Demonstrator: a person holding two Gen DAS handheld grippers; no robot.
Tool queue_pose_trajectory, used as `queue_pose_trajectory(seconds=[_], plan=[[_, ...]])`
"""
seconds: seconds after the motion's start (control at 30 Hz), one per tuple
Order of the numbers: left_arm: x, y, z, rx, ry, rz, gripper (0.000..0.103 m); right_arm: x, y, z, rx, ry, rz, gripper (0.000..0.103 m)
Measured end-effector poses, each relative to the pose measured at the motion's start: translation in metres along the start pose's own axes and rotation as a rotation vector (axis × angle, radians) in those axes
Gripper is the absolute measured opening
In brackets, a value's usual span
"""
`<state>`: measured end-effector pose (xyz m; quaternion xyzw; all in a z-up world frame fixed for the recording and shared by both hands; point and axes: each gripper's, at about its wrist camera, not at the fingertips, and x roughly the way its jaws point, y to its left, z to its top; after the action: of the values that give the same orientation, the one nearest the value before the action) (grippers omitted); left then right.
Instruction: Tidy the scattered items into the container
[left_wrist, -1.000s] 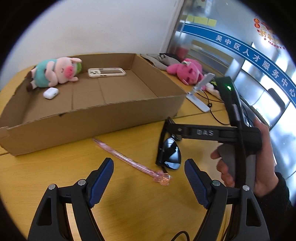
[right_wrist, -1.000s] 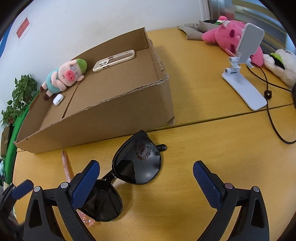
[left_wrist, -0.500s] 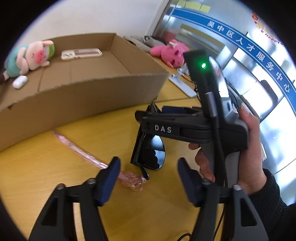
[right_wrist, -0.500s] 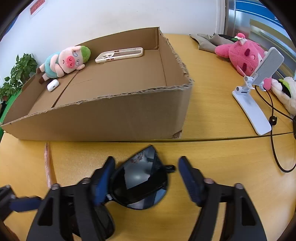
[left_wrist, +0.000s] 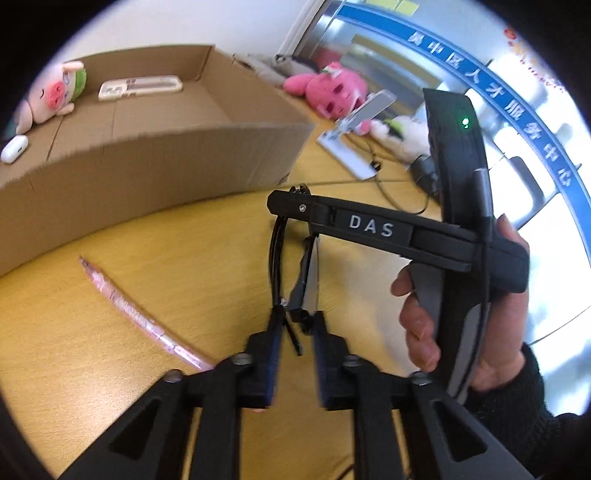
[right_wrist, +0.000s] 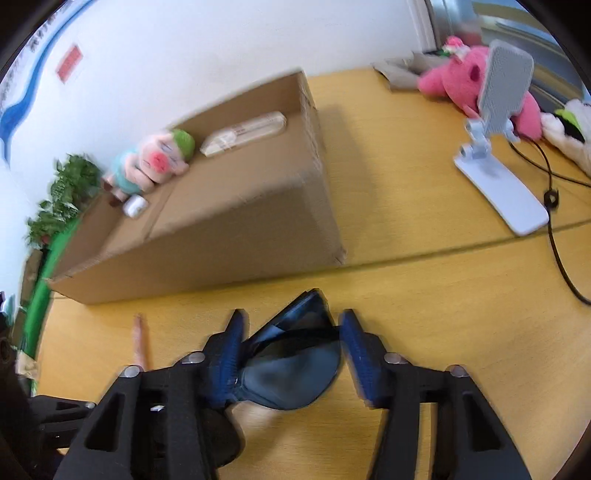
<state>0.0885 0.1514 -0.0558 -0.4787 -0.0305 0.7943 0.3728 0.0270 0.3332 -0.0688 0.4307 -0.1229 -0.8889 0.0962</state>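
Left gripper (left_wrist: 297, 325), jaws just closing, pinches the sunglasses (left_wrist: 295, 273) at centre frame. Right gripper (right_wrist: 291, 341), likewise closing, brackets one lens. Recommendation: lift both together, level, then carry to the cardboard box (left_wrist: 155, 155), upper left.

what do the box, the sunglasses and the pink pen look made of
Box: brown corrugated cardboard, matte, ragged cut rim. Sunglasses: likely glossy black plastic, dark lenses showing reflections. Pen: seemingly translucent pink plastic, though blurred.
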Motion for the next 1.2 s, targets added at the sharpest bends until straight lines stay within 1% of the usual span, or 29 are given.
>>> queue_pose_trajectory(seconds=[0.07,0.1,0.13,0.17,0.23,0.27,0.37,0.5,0.57,0.6,0.63,0.7,0.77,0.83,0.9,0.97,1.0,1.03,1.1,1.2], plan=[[-0.005,-0.002,0.001,0.012,-0.013,0.008,0.012,-0.004,0.003,0.004,-0.005,-0.009,0.01,0.053],[-0.007,-0.004,0.001,0.015,-0.018,0.004,0.01,-0.005,0.003,0.006,-0.005,-0.008,0.01,0.046],[-0.009,-0.007,0.001,0.018,-0.021,0.003,0.01,-0.005,0.005,0.007,-0.006,-0.007,0.01,0.032],[-0.009,-0.008,0.003,0.02,-0.024,0.01,0.004,-0.007,0.007,0.008,-0.006,-0.013,0.014,0.028],[-0.013,-0.01,0.001,0.024,-0.034,0.028,0.004,-0.014,0.01,0.01,-0.011,-0.03,0.023,0.012],[-0.016,-0.01,0.0,0.026,-0.042,0.029,0.004,-0.017,0.013,0.011,-0.016,-0.034,0.026,0.008],[-0.018,-0.011,0.002,0.035,-0.061,0.048,0.004,-0.019,0.019,0.015,-0.027,-0.027,0.007,0.008],[-0.017,-0.01,0.0,0.048,-0.058,0.061,0.004,-0.011,0.016,0.014,0.016,0.002,0.011,0.01],[-0.017,-0.011,-0.003,0.058,-0.061,0.073,0.004,-0.008,0.017,0.014,0.023,0.018,0.001,0.023],[-0.017,-0.012,-0.005,0.063,-0.062,0.077,0.004,-0.006,0.018,0.013,0.02,0.028,-0.011,0.034],[-0.017,-0.012,-0.007,0.071,-0.064,0.082,0.004,-0.004,0.018,0.012,0.017,0.039,-0.027,0.04],[-0.016,-0.016,-0.011,0.097,-0.063,0.099,0.004,0.0,0.019,0.011,0.014,0.06,-0.045,0.042],[-0.015,-0.019,-0.015,0.126,-0.068,0.115,0.005,0.002,0.018,0.009,0.017,0.073,-0.049,0.048],[-0.014,-0.024,-0.019,0.164,-0.074,0.14,0.005,0.002,0.016,0.008,0.02,0.085,-0.057,0.056],[-0.013,-0.028,-0.024,0.21,-0.074,0.16,0.005,0.0,0.015,0.005,0.023,0.1,-0.049,0.059],[-0.01,-0.036,-0.032,0.272,-0.074,0.202,0.005,-0.004,0.013,0.001,0.039,0.112,-0.026,0.061],[-0.007,-0.042,-0.036,0.316,-0.072,0.234,0.004,-0.007,0.012,0.0,0.052,0.117,-0.009,0.065],[-0.004,-0.048,-0.04,0.357,-0.07,0.259,0.004,-0.01,0.012,-0.002,0.06,0.12,0.004,0.066],[0.004,-0.061,-0.05,0.44,-0.064,0.298,0.004,-0.014,0.014,-0.002,0.055,0.122,0.015,0.069],[0.015,-0.075,-0.06,0.518,-0.045,0.338,0.004,-0.013,0.02,0.001,0.038,0.126,0.008,0.077]])
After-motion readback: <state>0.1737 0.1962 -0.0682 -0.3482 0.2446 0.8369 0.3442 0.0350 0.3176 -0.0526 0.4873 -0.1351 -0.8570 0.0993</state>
